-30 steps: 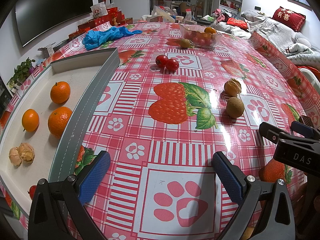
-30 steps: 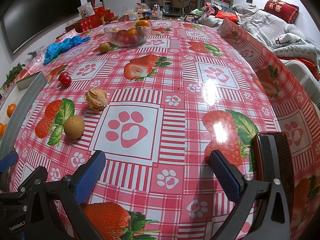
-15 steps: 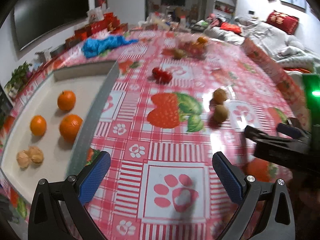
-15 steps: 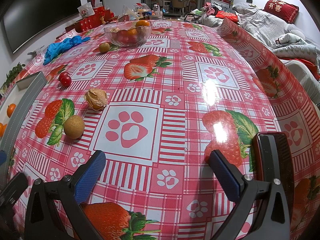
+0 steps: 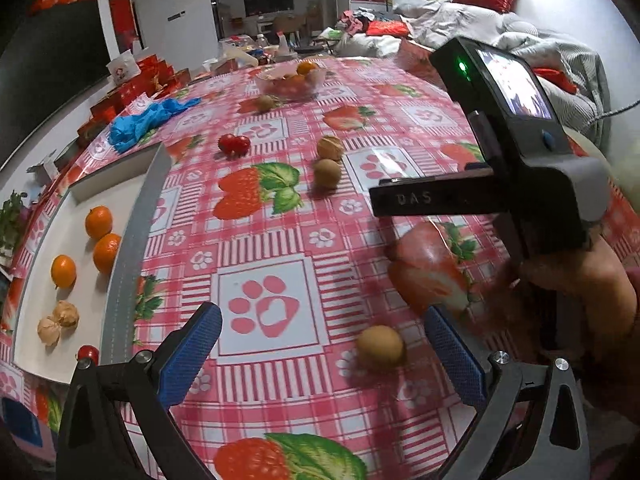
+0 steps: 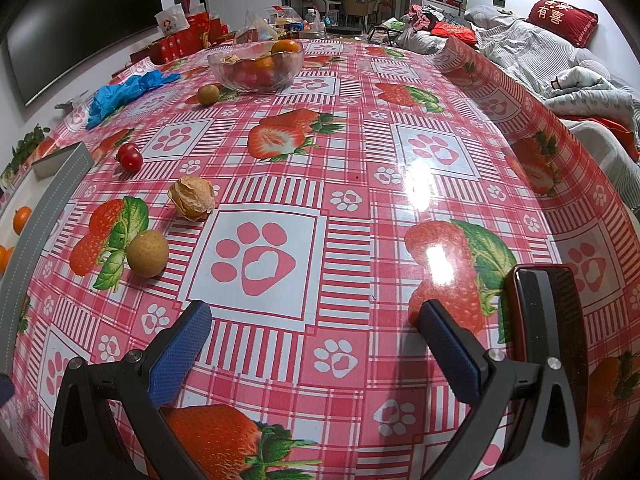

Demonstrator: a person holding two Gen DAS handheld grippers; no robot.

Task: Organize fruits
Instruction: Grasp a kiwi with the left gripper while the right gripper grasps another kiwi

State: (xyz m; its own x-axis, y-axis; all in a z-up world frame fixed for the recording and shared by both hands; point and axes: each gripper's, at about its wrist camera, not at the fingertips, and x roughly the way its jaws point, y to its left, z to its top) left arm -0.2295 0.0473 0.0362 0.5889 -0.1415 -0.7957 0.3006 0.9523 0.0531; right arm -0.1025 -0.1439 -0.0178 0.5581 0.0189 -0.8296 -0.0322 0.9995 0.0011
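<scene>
My left gripper (image 5: pixel 320 354) is open and empty above the table; a tan round fruit (image 5: pixel 379 346) lies between its fingers, nearer the right one. A grey tray (image 5: pixel 128 236) at left holds three oranges (image 5: pixel 98 222), two husked fruits (image 5: pixel 66 314) and a cherry tomato (image 5: pixel 87 353). On the cloth lie two cherry tomatoes (image 5: pixel 234 144), a husked fruit (image 5: pixel 330 147) and a brown round fruit (image 5: pixel 327 173). My right gripper (image 6: pixel 314 350) is open and empty; the husked fruit (image 6: pixel 192 198) and brown fruit (image 6: pixel 147 253) lie ahead to its left.
A glass bowl of fruit (image 6: pixel 256 66) stands at the back, a small brown fruit (image 6: pixel 209 94) beside it. Blue gloves (image 6: pixel 124 90) lie at back left. The right gripper's body (image 5: pixel 516 152) and a hand fill the right of the left wrist view. A phone (image 6: pixel 548 316) lies by my right finger.
My left gripper has pulled back and swung right, bringing a tan fruit into view between its fingers and the right gripper's body close. The right gripper has not moved.
</scene>
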